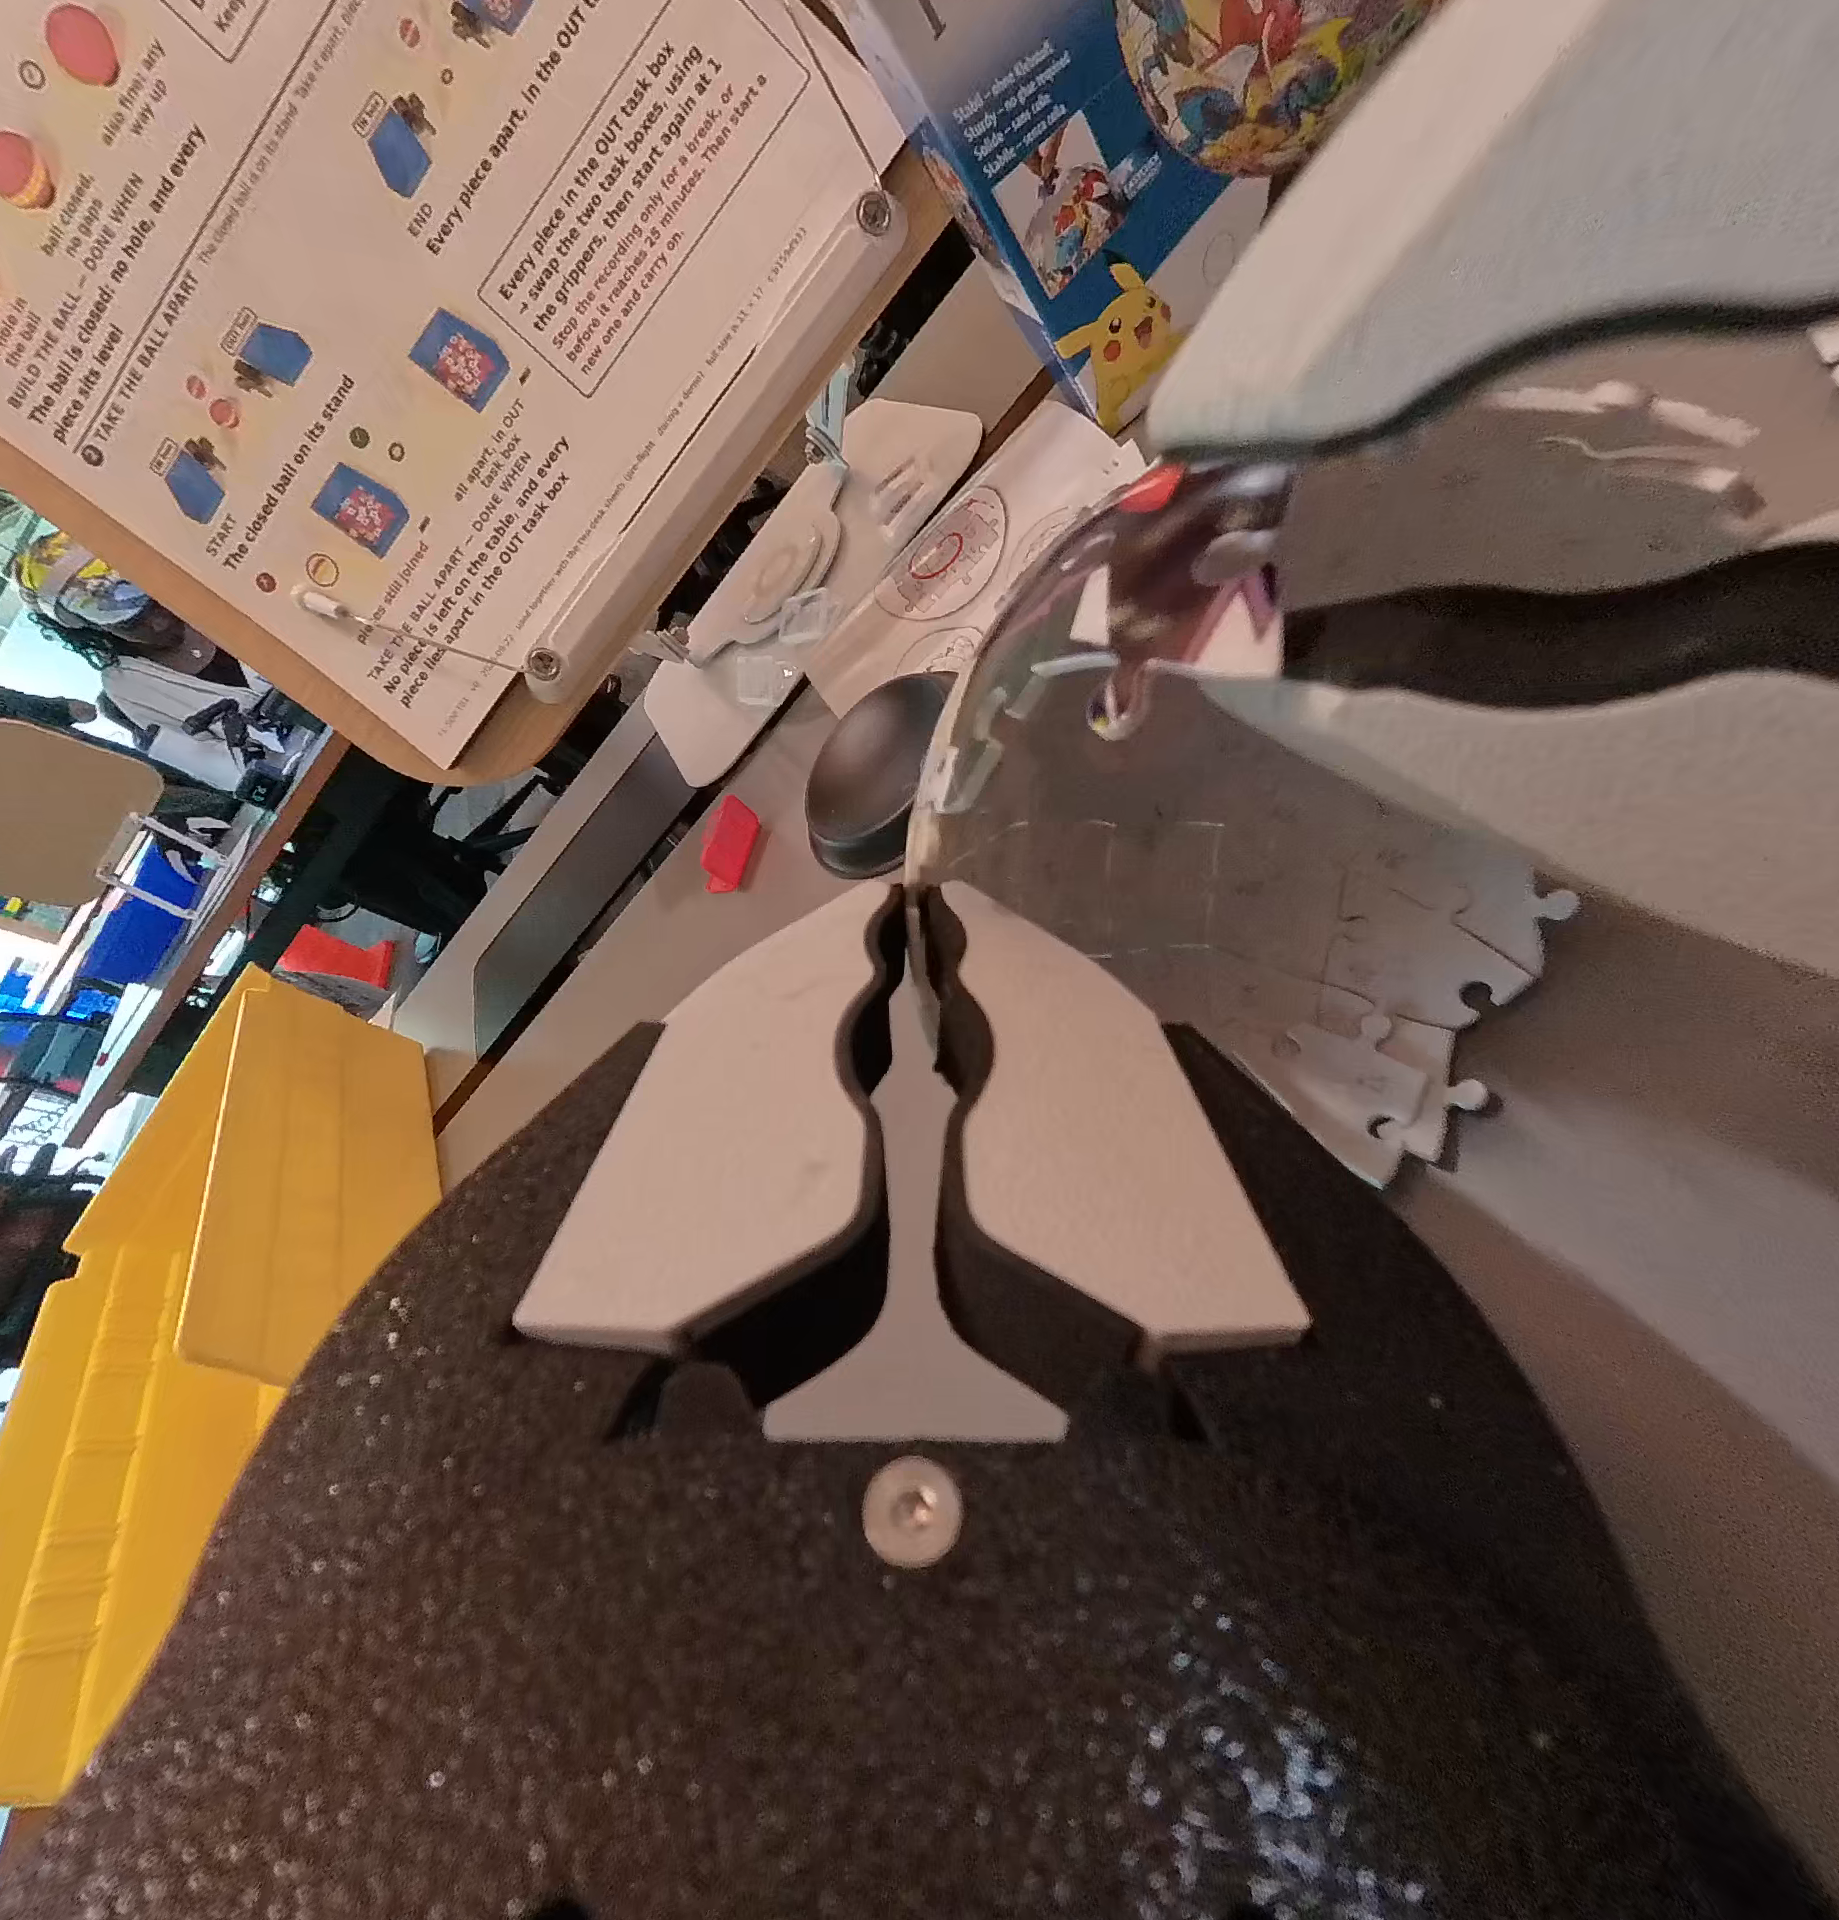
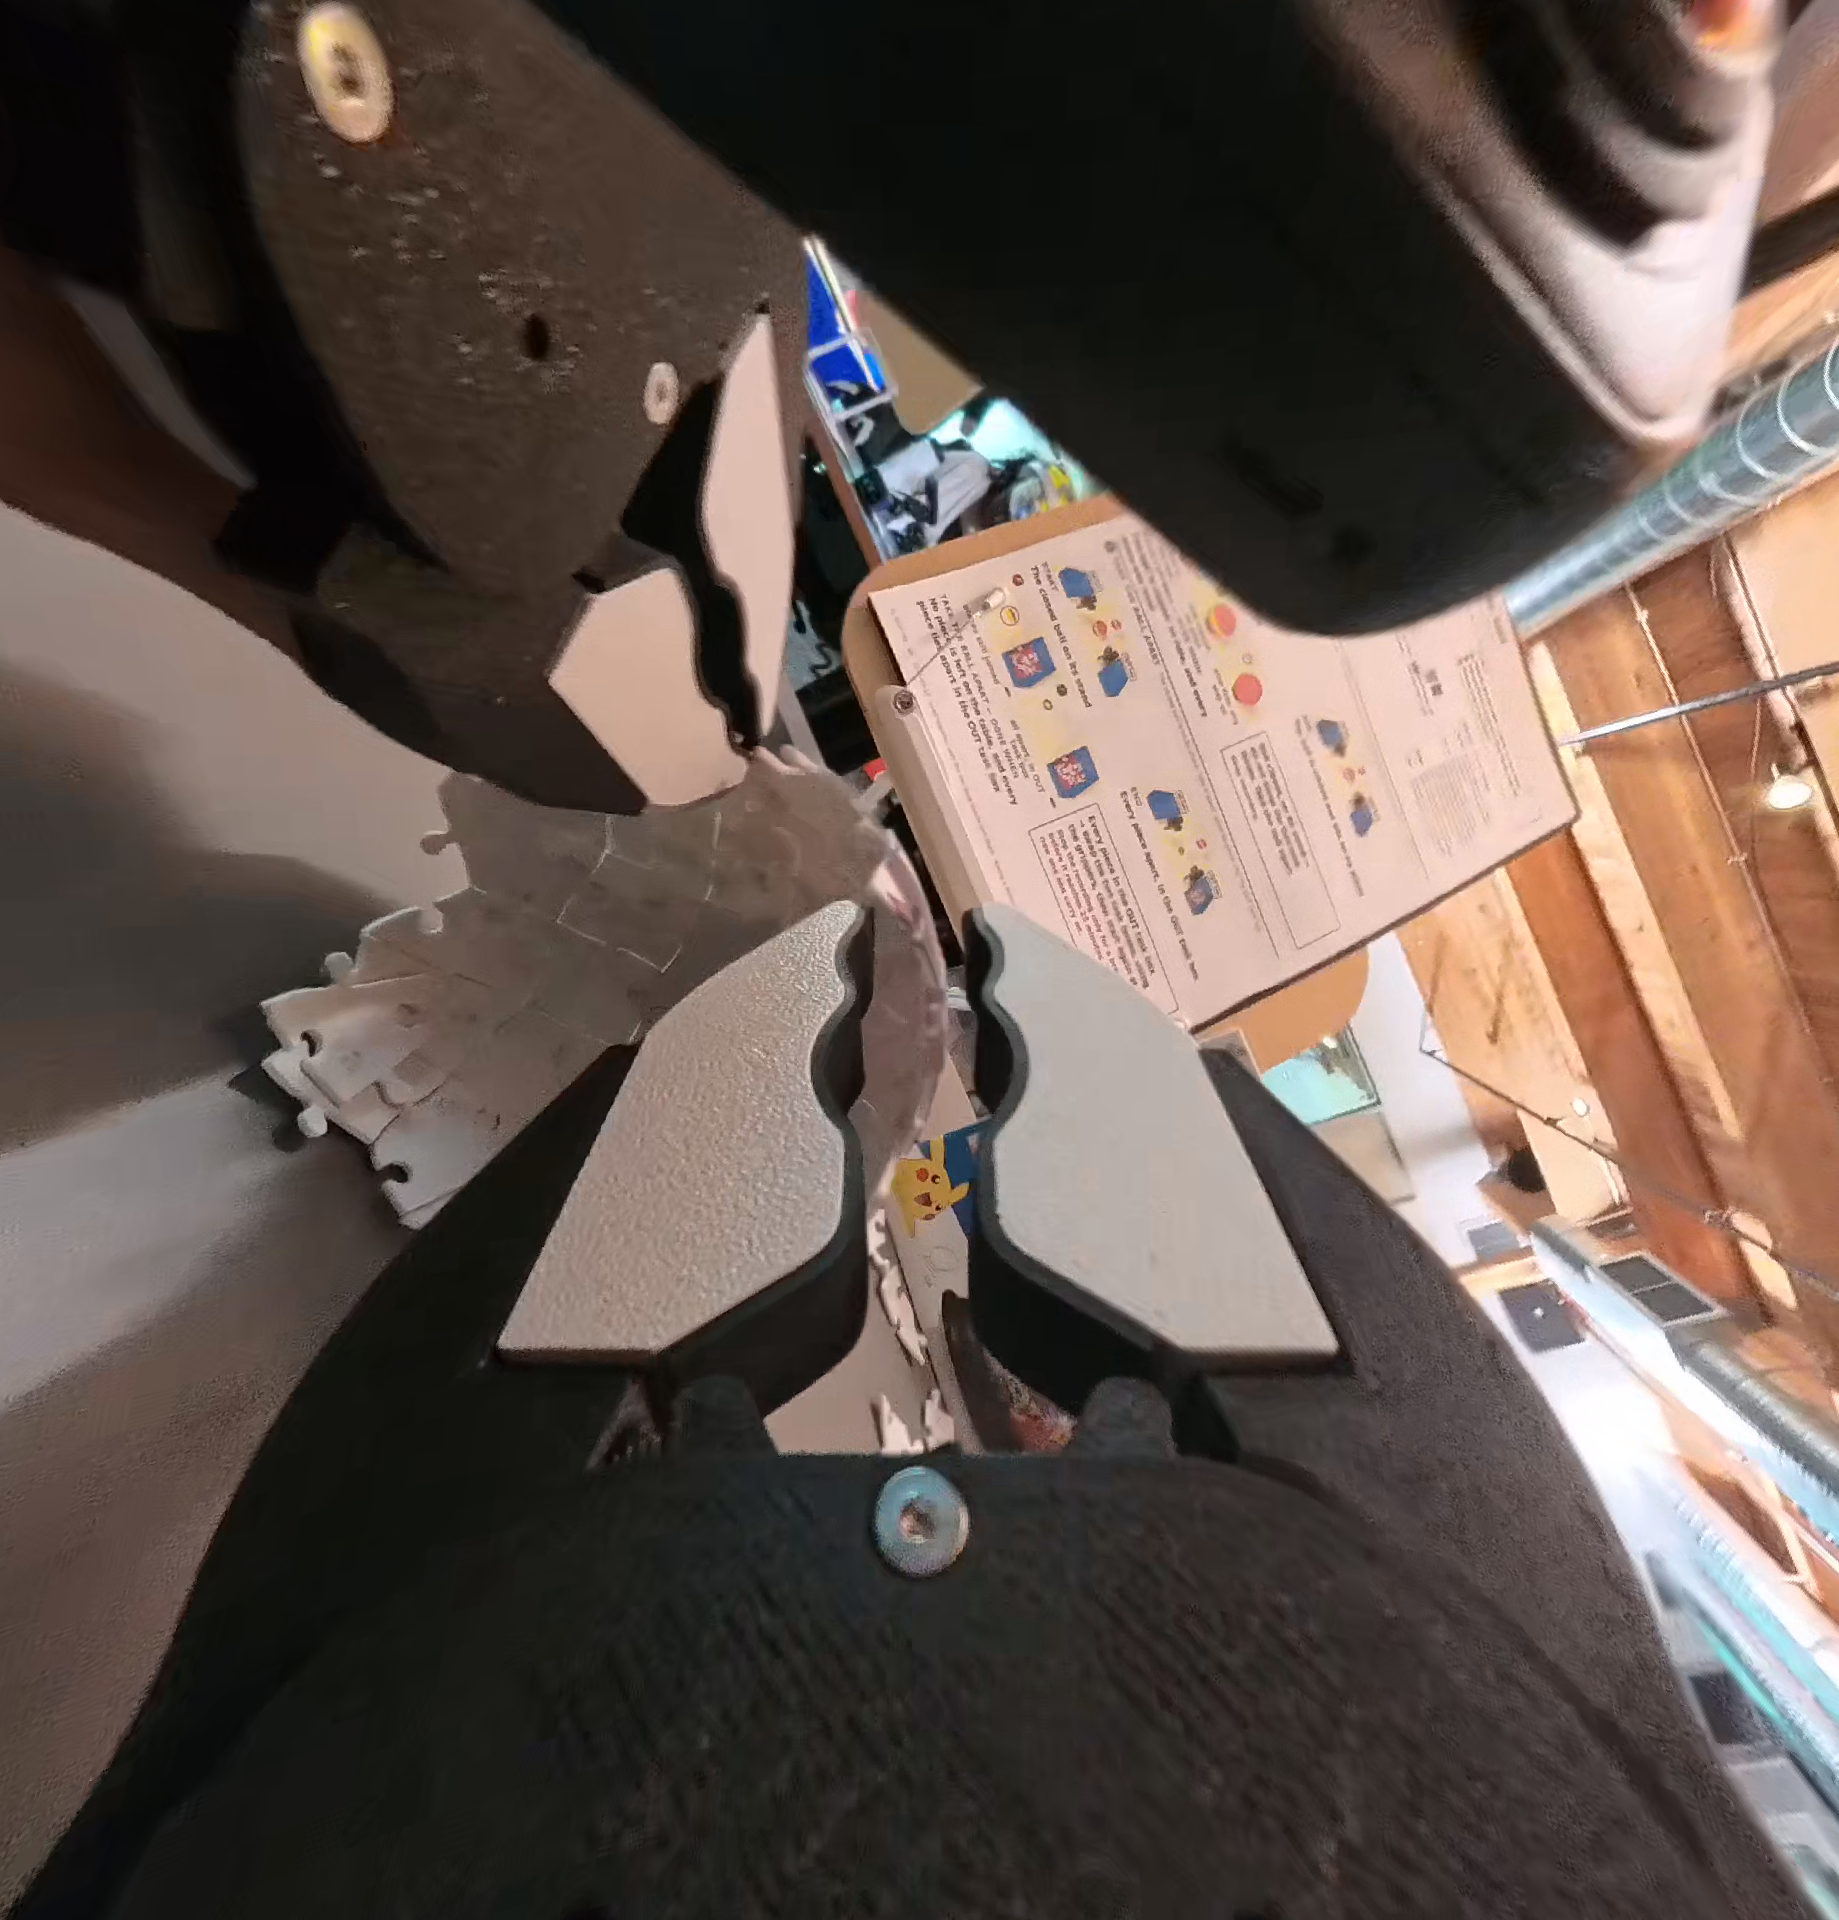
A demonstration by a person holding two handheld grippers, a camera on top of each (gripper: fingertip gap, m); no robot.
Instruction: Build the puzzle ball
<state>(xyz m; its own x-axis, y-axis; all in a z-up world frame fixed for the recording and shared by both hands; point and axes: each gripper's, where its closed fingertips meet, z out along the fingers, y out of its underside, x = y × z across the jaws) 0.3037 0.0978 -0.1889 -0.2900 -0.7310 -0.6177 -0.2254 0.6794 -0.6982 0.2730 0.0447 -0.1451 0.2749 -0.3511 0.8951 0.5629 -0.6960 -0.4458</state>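
While both grippers are tilted hard relative to the room, each wrist view shows the same thing between them: a curved shell of joined puzzle pieces (image 1: pixel 1258 894), the partly built puzzle ball, grey-white inner face toward the cameras, jagged tabbed edge free on one side.

Largest background items first. Instruction board (image 1: pixel 395 312), a printed sheet on a wooden panel, fills the upper left of the left wrist view and sits mid-right in the right wrist view. Yellow bin (image 1: pixel 167 1299) low on the left, beside the table edge. Puzzle's blue box (image 1: pixel 1091 208) at top, standing on the grey table (image 1: pixel 603 862).

Left gripper (image 1: pixel 910 914): fingers pressed together on the rim of the shell, pinching it right at the tips. Shell's edge runs down into the narrow slot between the two grey pads.

Right gripper (image 2: pixel 920 945): jaws a little apart, with the shell's curved rim passing between the tips. Cannot tell whether the pads actually bear on it. In the left wrist view it comes in from the upper right, with the shell's printed outer face showing at its tip.

Smaller items on the table: dark round stand (image 1: pixel 873 779) just behind the shell's rim, paper sheets with circular diagrams (image 1: pixel 956 551) behind it, a small red block (image 1: pixel 733 842) left of the stand, and loose white puzzle pieces (image 2: pixel 910 1340) seen through the right gripper's gap.
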